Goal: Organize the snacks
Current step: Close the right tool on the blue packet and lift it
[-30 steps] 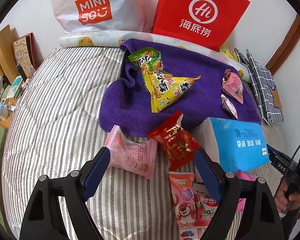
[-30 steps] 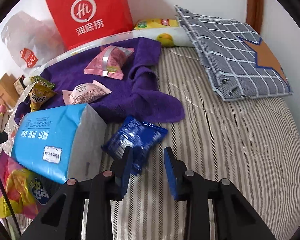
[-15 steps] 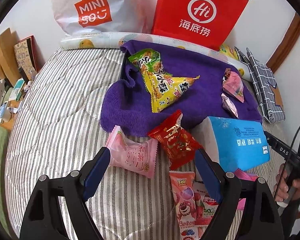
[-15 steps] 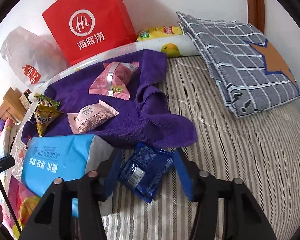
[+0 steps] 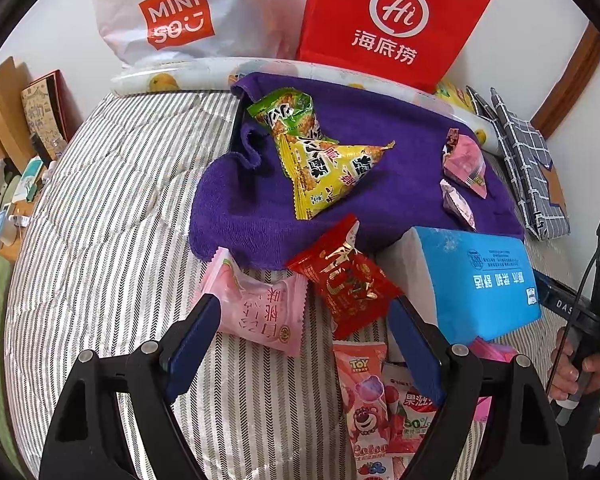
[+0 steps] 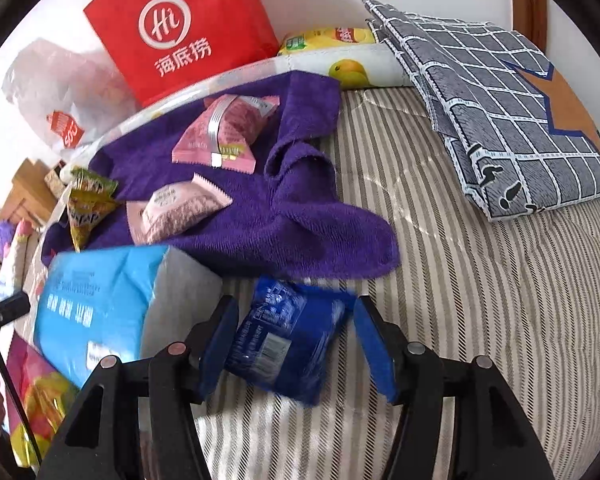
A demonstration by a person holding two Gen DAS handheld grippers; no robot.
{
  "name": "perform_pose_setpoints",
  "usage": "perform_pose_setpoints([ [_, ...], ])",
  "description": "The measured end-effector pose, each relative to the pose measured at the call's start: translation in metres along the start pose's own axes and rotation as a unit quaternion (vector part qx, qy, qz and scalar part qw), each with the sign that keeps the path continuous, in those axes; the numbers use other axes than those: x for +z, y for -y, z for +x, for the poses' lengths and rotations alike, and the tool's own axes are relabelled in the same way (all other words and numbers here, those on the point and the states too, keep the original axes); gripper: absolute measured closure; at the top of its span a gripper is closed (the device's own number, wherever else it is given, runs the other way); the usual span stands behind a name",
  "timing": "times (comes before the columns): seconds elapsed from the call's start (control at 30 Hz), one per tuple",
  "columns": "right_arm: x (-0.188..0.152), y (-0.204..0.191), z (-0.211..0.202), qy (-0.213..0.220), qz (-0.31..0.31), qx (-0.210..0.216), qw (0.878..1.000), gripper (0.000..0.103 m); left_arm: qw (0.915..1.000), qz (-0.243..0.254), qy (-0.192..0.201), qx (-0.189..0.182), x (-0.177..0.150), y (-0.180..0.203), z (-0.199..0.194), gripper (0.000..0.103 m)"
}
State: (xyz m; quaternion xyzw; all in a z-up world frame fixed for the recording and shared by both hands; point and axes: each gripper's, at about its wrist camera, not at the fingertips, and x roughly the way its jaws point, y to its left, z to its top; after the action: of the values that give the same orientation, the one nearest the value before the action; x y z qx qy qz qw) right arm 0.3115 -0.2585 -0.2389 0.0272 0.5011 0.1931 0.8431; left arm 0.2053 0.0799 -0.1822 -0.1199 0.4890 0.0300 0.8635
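Note:
A blue snack packet (image 6: 288,336) lies on the striped bed just below the purple towel (image 6: 260,224). My right gripper (image 6: 296,306) straddles it with jaws opening; the pads do not press on it. Two pink packets (image 6: 224,136) rest on the towel's right part, a green bag (image 5: 288,114) and a yellow bag (image 5: 332,176) on its left part. My left gripper (image 5: 304,308) hangs open above a pink packet (image 5: 260,308) and a red packet (image 5: 344,280), holding nothing. A Toy Story packet (image 5: 364,396) lies below them.
A blue tissue pack (image 5: 476,280) sits between the two grippers. A red paper bag (image 5: 392,20) and a white plastic bag (image 5: 172,16) stand against the wall. A folded checked cloth (image 6: 500,100) lies at the right. A hand (image 5: 580,364) grips the right tool's handle.
My right gripper moved forward until its fingers stand either side of the blue packet, and its jaws spread wider. The left gripper stayed still and open.

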Motion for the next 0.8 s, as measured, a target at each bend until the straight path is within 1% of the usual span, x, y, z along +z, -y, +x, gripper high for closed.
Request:
perform_pose_setpoints([
  [0.13, -0.008, 0.004, -0.006, -0.003, -0.01, -0.021, 1.0, 0.047, 1.0, -0.001, 0.003, -0.004, -0.002, 0.001, -0.003, 0.018],
  [0.27, -0.013, 0.004, -0.009, 0.001, -0.012, -0.02, 1.0, 0.046, 1.0, 0.0, 0.006, -0.005, -0.003, 0.002, -0.006, 0.018],
  [0.33, -0.013, -0.001, -0.007, 0.004, -0.019, -0.021, 1.0, 0.046, 1.0, 0.0, 0.007, -0.006, -0.003, 0.002, -0.008, 0.018],
  [0.37, -0.012, -0.003, -0.005, 0.005, -0.022, -0.021, 1.0, 0.043, 1.0, 0.0, 0.007, -0.005, -0.003, 0.001, -0.009, 0.018],
  [0.43, -0.009, -0.006, -0.001, 0.012, -0.032, -0.027, 0.999, 0.044, 0.9999, 0.002, 0.01, -0.003, -0.004, 0.001, -0.011, 0.018],
  [0.5, -0.008, -0.009, 0.0, 0.018, -0.046, -0.043, 0.998, 0.056, 0.9999, 0.003, 0.011, 0.001, -0.005, 0.0, -0.013, 0.018],
  [0.53, -0.009, -0.011, 0.001, 0.022, -0.057, -0.055, 0.997, 0.059, 0.9999, 0.002, 0.012, 0.003, -0.006, -0.002, -0.015, 0.018],
  [0.67, -0.02, -0.015, -0.004, 0.027, -0.08, -0.069, 0.994, 0.06, 0.9999, -0.004, 0.014, 0.007, -0.007, -0.008, -0.017, 0.018],
  [0.8, -0.033, -0.014, -0.016, 0.029, -0.07, -0.078, 0.994, 0.061, 0.9998, -0.011, 0.012, 0.007, -0.007, -0.012, -0.015, 0.018],
])
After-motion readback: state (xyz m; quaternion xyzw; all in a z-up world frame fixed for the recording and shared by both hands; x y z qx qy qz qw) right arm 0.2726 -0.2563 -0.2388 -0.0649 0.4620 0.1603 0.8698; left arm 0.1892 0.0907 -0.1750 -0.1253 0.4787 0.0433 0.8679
